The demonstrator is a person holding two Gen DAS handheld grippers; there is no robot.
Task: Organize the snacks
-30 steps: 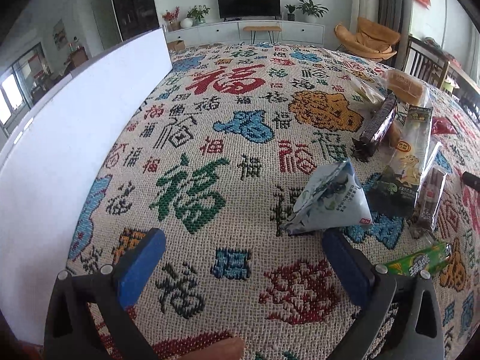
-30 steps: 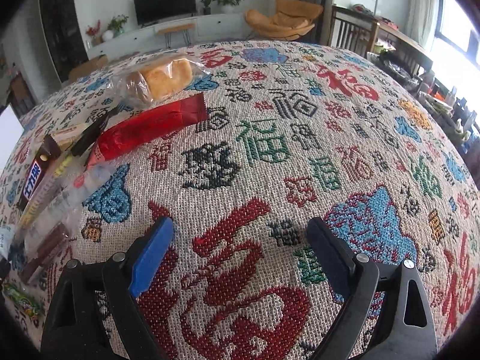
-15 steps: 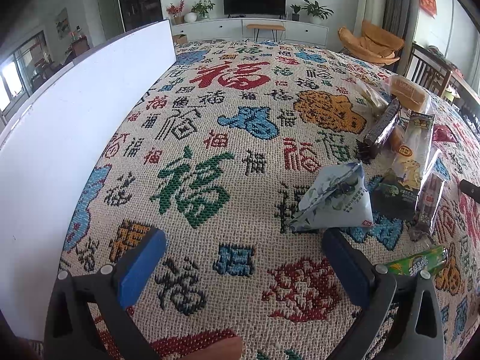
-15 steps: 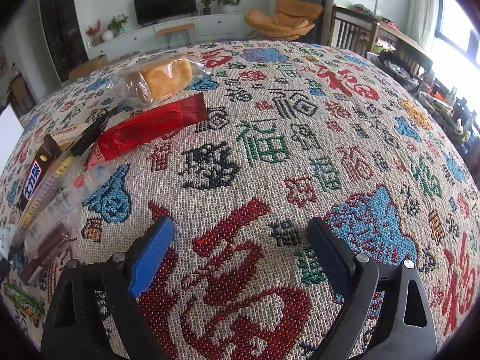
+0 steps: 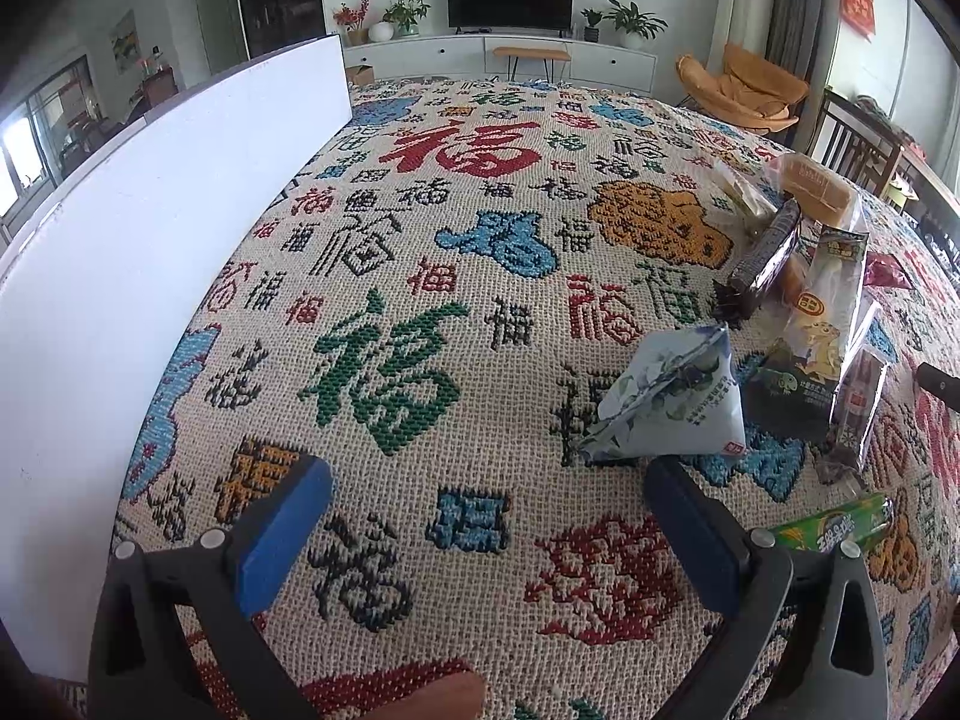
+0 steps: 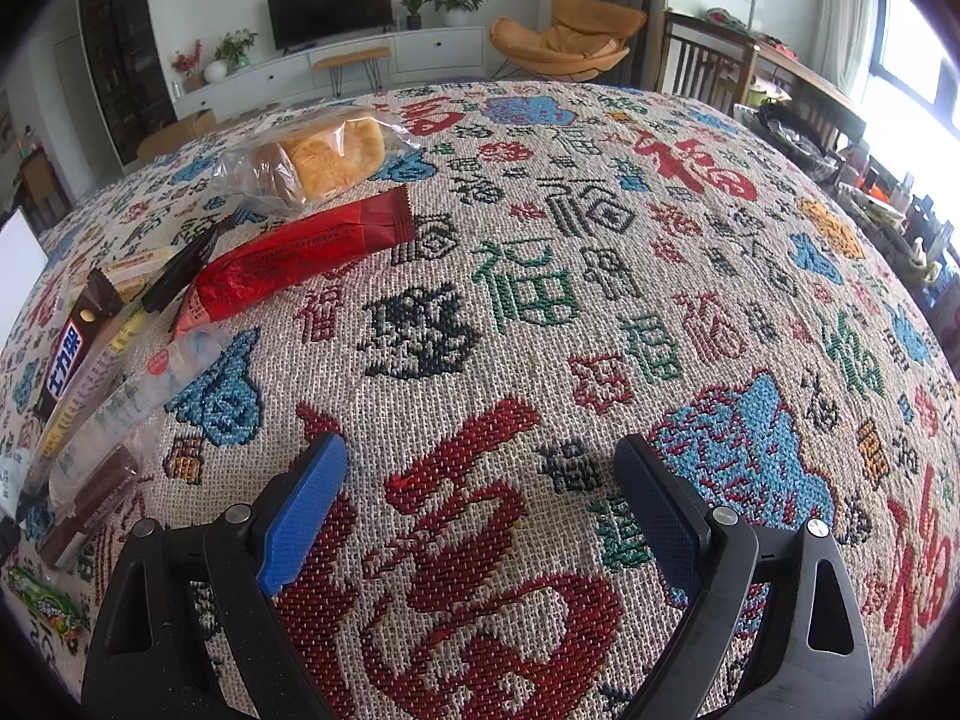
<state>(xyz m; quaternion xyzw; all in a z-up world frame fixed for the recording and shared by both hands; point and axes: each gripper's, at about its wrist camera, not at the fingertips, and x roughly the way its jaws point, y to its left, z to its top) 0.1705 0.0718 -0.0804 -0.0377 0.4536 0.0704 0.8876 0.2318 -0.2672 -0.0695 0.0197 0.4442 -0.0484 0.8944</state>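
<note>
Snacks lie in a loose row on the patterned tablecloth [image 5: 420, 276]. In the left wrist view a pale blue triangular pouch [image 5: 672, 402] lies just beyond my open, empty left gripper [image 5: 480, 516], by its right finger. Behind it lie a dark bar [image 5: 765, 252], a bread pack [image 5: 816, 186], a green-and-clear packet [image 5: 822, 324] and a green pack [image 5: 840, 525]. In the right wrist view my right gripper [image 6: 480, 498] is open and empty over bare cloth. To its left lie a red packet [image 6: 294, 258], the bread [image 6: 324, 159], a chocolate bar [image 6: 72, 342] and clear wafer packs [image 6: 102, 420].
A tall white board [image 5: 150, 240] stands along the table's left side in the left wrist view. Beyond the table are a TV cabinet [image 5: 510, 54], an orange chair [image 6: 564, 42] and wooden chairs [image 6: 708, 66] at the right.
The left gripper's view has turned slightly, with the white board taking less of the frame. The right gripper has barely moved. Both stay open.
</note>
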